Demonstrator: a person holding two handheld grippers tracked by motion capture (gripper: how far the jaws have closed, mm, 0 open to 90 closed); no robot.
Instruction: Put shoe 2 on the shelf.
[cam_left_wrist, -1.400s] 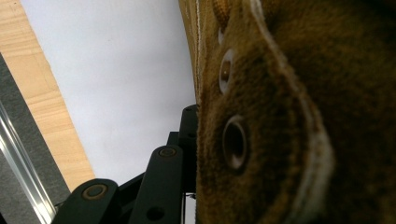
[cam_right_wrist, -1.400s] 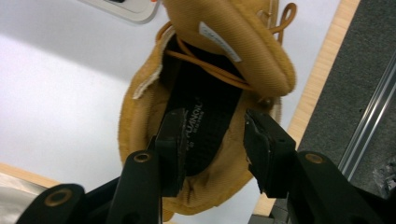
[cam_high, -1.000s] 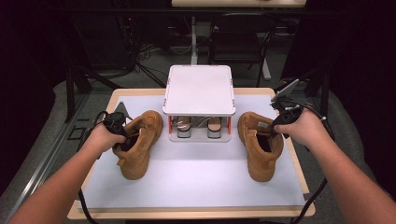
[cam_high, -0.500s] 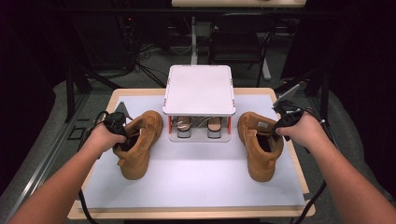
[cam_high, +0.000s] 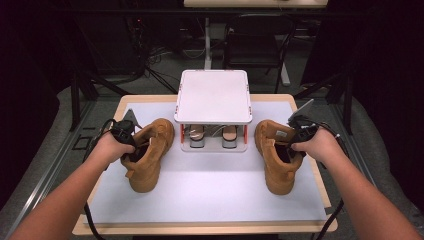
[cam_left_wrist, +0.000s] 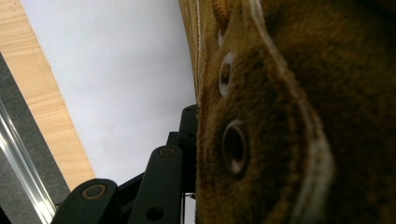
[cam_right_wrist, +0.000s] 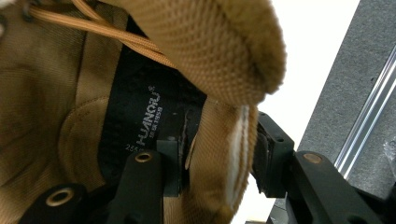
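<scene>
Two tan lace-up boots stand on a white mat (cam_high: 215, 192). My left gripper (cam_high: 134, 148) is shut on the collar of the left boot (cam_high: 150, 162); in the left gripper view a black jaw lies tight against the boot's eyelet flap (cam_left_wrist: 261, 140), and the other jaw is hidden behind it. My right gripper (cam_high: 292, 148) sits astride the side wall of the right boot (cam_high: 272, 162). One jaw is inside the boot and one outside, pressing on the padded wall (cam_right_wrist: 219, 140). Those jaws have just been closing with the wall between them.
A white two-level rack (cam_high: 213, 95) stands at the back centre between the boots, with a pair of shoes (cam_high: 196, 136) under its top. The wooden table (cam_high: 200, 229) ends just past the mat. Chairs and cables lie on the dark floor behind.
The right hand has sunk lower onto the right boot's collar. The left hand and both boots have stayed where they were.
</scene>
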